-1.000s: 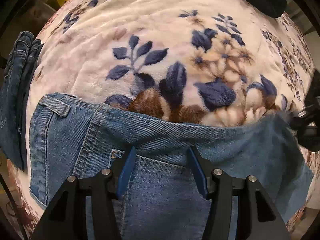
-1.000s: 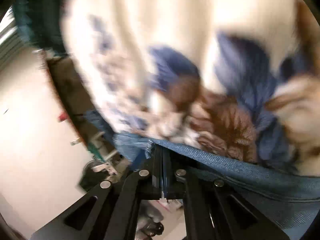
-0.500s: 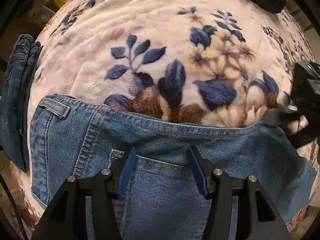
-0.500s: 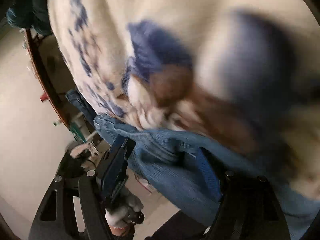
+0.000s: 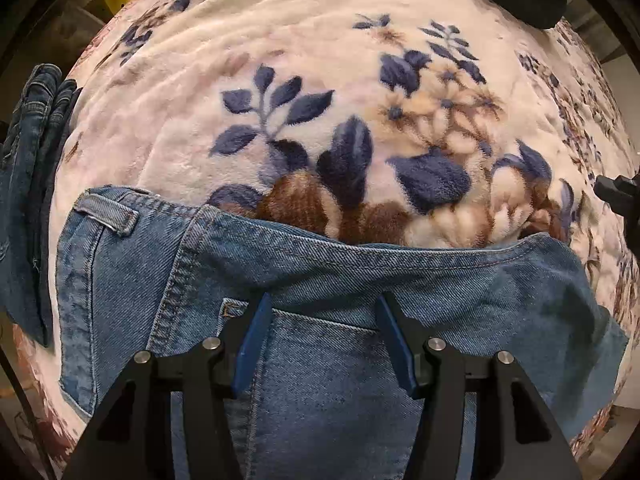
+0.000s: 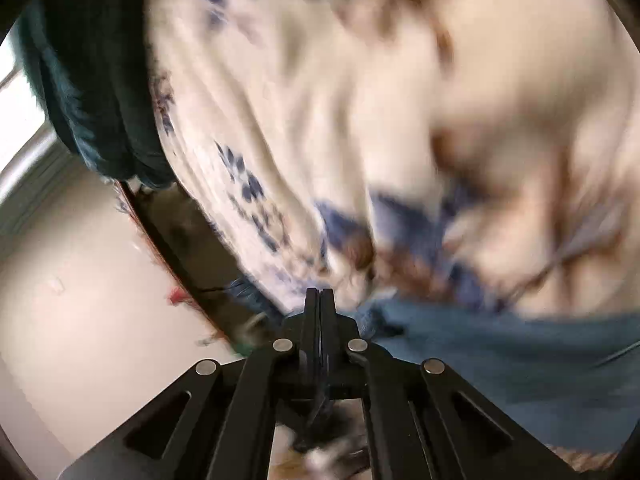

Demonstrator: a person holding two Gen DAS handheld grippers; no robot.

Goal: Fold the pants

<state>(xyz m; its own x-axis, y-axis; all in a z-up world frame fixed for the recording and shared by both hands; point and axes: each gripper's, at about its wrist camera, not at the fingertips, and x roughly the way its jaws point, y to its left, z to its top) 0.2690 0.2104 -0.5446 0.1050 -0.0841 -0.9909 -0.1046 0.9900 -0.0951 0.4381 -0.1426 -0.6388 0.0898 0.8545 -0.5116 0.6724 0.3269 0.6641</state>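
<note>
pants [image 5: 320, 380]: flat on the floral blanket [image 5: 320, 100] | left gripper [image 5: 324, 340]: spread, pinning the back pocket, pinching nothing | right gripper [image 6: 320, 300]: pressed together, empty, by the hem | tip: regrab the corner cleanly, keep left planted, fold slowly

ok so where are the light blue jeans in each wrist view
Left wrist view: the light blue jeans fill the lower half, spread across the floral blanket, under the left claw.
Right wrist view: blurred, the jeans show at lower right, beside the shut right claw.
Shared landmark: the blanket's blue and brown flower just above the jeans' top edge.
</note>
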